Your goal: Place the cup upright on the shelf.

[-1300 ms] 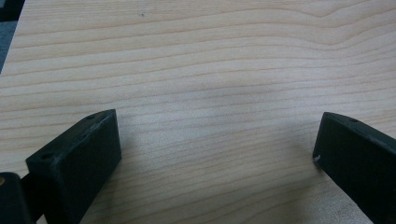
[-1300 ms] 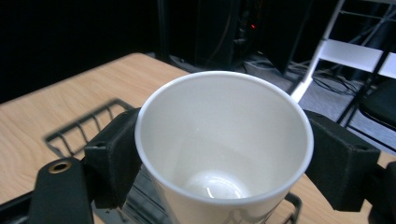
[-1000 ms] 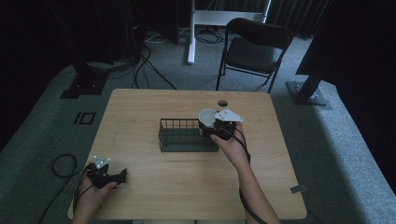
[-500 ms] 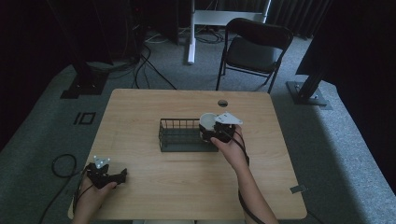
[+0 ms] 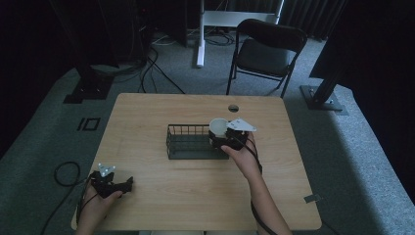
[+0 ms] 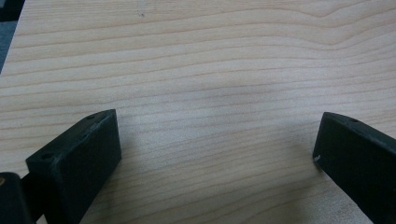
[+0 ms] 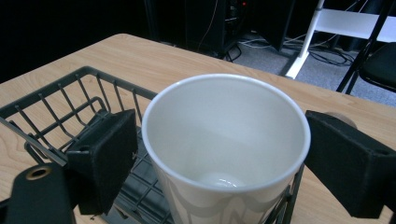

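Black jaws of my right gripper (image 7: 219, 154) stand on either side of a white paper cup (image 7: 226, 140), upright and empty; the left jaw sits at the rim, the right one looks a hair off it, so whether I am pinching the cup or have just let go I cannot tell. The cup is at the right end of the black wire basket (image 7: 60, 112), its base low among the wires; whether it rests on the basket floor is hidden. In my judgement the step is setting the cup down in the basket, and doing it well means keeping it plumb, lowering until the base is seated, then spreading the jaws evenly so neither drags the thin wall and tips it. I would draw back along the jaw line, clear of the rim. From above, my right forearm reaches forward across the wooden table (image 5: 161, 110), wrist raised, the gripper (image 5: 226, 138) over the basket's (image 5: 186, 142) end with the cup (image 5: 218, 127) ahead of it. My left gripper (image 5: 115, 186) lies idle near the front left corner, spread wide on bare wood (image 6: 210, 84). A folding chair (image 5: 266, 49) stands beyond the table.
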Demonstrator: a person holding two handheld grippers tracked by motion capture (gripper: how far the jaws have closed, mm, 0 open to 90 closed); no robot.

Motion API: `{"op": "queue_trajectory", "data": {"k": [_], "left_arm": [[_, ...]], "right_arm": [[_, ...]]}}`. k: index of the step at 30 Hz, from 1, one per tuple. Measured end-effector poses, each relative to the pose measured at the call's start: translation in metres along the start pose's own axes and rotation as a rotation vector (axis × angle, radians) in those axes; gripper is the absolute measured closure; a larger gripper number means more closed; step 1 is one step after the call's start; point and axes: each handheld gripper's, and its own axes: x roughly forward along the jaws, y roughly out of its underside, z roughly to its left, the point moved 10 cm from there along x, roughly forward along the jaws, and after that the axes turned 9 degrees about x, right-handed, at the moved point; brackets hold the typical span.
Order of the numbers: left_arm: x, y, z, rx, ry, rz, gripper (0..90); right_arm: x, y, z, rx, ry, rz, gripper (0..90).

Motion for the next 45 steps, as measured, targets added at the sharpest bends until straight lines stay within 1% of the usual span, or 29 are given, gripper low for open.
{"op": "queue_trajectory", "data": {"k": [3, 4, 11, 15, 22, 27, 34, 39, 42, 45], "left_arm": [[0.000, 0.000, 0.000, 0.000, 0.000, 0.001, 1.2], [0.000, 0.000, 0.000, 0.000, 0.000, 0.000, 1.2], [0.000, 0.000, 0.000, -0.001, 0.000, 0.000, 1.2], [0.000, 0.000, 0.000, 0.000, -0.001, 0.000, 1.2], [0.000, 0.000, 0.000, 0.000, -0.001, -0.001, 1.2], [0.000, 0.000, 0.000, 0.000, -0.001, 0.000, 1.2], [0.000, 0.000, 0.000, -0.001, 0.000, 0.000, 1.2], [0.000, 0.000, 0.000, 0.000, 0.000, 0.001, 1.2], [0.000, 0.000, 0.000, 0.000, 0.000, 0.000, 1.2], [0.000, 0.000, 0.000, 0.000, -0.001, -0.001, 1.2]], "right_arm": [[-0.002, -0.004, 0.000, -0.003, 0.002, -0.014, 11.3], [-0.006, -0.009, 0.000, -0.004, 0.004, -0.032, 11.4], [-0.016, -0.015, -0.001, -0.009, 0.007, -0.043, 11.3], [-0.022, -0.014, -0.002, -0.015, 0.001, -0.038, 11.4], [-0.035, -0.012, -0.005, -0.026, -0.003, -0.049, 11.4], [-0.043, -0.007, -0.009, -0.025, -0.001, -0.050, 11.4], [-0.048, 0.007, -0.016, -0.017, 0.005, -0.045, 11.4], [-0.051, 0.019, -0.022, 0.000, 0.013, -0.041, 11.5], [-0.052, 0.028, -0.025, -0.006, 0.029, -0.034, 12.5], [-0.052, 0.037, -0.029, 0.004, 0.039, -0.025, 12.5]]}}
